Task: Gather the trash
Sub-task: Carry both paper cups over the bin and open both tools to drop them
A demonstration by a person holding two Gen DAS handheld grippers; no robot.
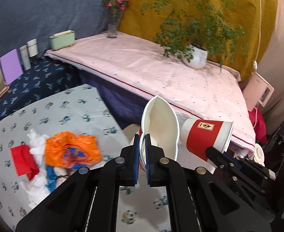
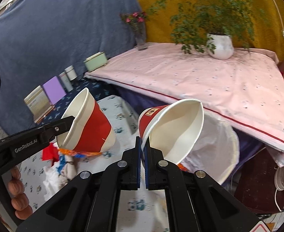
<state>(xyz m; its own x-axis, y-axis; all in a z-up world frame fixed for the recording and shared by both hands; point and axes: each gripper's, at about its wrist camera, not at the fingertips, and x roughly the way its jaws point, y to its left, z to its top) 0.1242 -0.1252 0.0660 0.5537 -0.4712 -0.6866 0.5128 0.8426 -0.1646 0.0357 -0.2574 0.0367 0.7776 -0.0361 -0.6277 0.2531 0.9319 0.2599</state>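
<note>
Paper cup (image 2: 91,123) beside hand-held gripper (image 2: 72,120) marked "GenRobot.AI".

Orange wrapper (image 1: 72,149) motion-blurred, its print unreadable, person's hand (image 2: 16,189) cut off at frame edge

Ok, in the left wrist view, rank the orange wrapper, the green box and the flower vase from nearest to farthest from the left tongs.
1. Orange wrapper, just left of the left tongs, on the panda-print cloth.
2. Green box, far back left, at the pink cloth's corner.
3. Flower vase, farthest, at the back against the blue drape.
</note>
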